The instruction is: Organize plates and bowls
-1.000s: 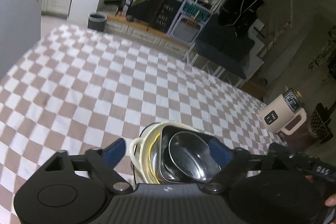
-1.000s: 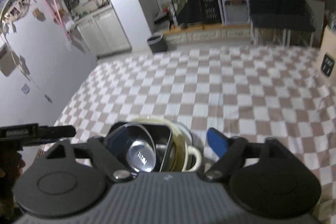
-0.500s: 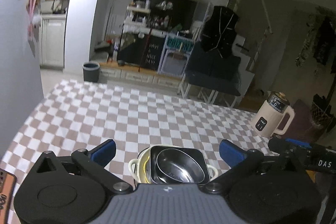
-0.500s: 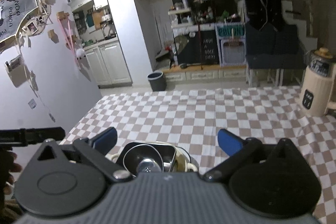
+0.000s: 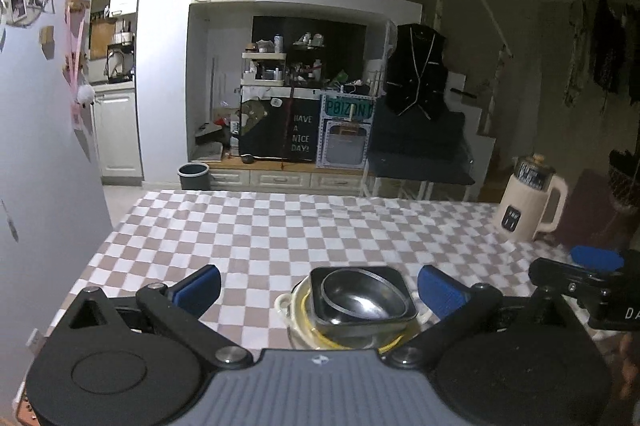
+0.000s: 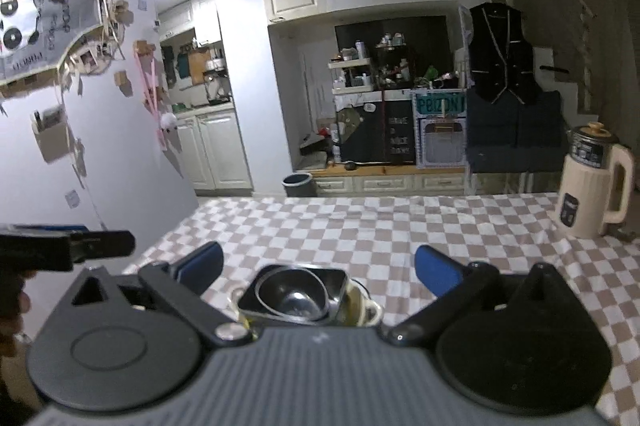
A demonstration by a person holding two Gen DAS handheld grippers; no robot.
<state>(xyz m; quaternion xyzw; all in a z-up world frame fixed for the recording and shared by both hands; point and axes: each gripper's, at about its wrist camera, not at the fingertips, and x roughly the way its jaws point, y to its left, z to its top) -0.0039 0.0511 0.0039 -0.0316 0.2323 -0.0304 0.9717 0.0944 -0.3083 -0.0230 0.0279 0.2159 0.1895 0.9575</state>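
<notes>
A nested stack of dishes stands near the front edge of the checked tablecloth: a round steel bowl (image 5: 362, 300) inside a square dark dish (image 5: 396, 320), inside a cream two-handled pot (image 5: 285, 304). The same steel bowl (image 6: 292, 294) and cream pot (image 6: 366, 308) show in the right wrist view. My left gripper (image 5: 319, 286) is open, its blue pads wide apart, with the stack low between them and untouched. My right gripper (image 6: 318, 266) is open too, drawn back from the stack. The right gripper's tip (image 5: 596, 258) shows at the left view's right edge.
A cream electric kettle (image 5: 530, 202) stands at the table's far right; the same kettle (image 6: 594, 182) appears in the right view. The checked tablecloth (image 5: 280, 226) stretches to the far edge. A white wall (image 5: 40, 166) runs along the left side. A hand (image 6: 12, 306) holds the left gripper.
Both grippers have pulled back and tilted up from looking down on the stack. The stack now sits lower and smaller in both views, and the room behind shows.
</notes>
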